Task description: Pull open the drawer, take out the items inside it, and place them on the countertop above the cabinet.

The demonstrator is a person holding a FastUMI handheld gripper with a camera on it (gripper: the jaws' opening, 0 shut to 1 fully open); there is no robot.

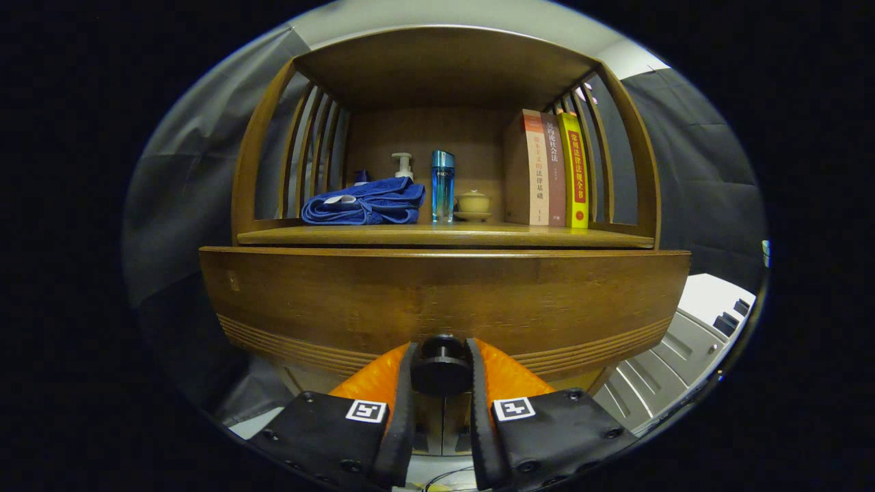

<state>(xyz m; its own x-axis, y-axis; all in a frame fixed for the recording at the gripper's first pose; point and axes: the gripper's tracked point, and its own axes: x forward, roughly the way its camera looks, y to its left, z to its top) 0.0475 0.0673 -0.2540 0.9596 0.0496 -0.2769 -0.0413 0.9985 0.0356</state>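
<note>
In the gripper view we see our gripper point(441, 372) clenched around the dark round knob point(441, 369) of the drawer point(437, 301), one finger pressing on each side of it. The knob sits low on the drawer's wide wooden front, just above the grooved band that runs along its lower edge. We cannot tell from here whether the front is flush with the cabinet or drawn out a little, and whatever lies inside is hidden behind the panel.

Above the drawer front is the table point(444, 236), the flat top of the cabinet under a slatted wooden hutch. On it lie a folded blue towel point(366, 201), a pump bottle point(403, 165) behind it, a tall blue bottle point(442, 184), a small lidded cup point(473, 203) on a saucer, and three upright books point(554, 171) against the right slats. The free space for what comes out looks to be along the front edge, near the towel and ahead of the cup.

We judge the drawer to be solid wood, stiff and fairly heavy, so it should slide rather than flex, perhaps with some friction at the start. The knob is small, hard and smooth, the only sensible place to hold; the fingers look well centred on it, and a straight pull toward us, not tilted, seems least likely to let it slip out
</note>
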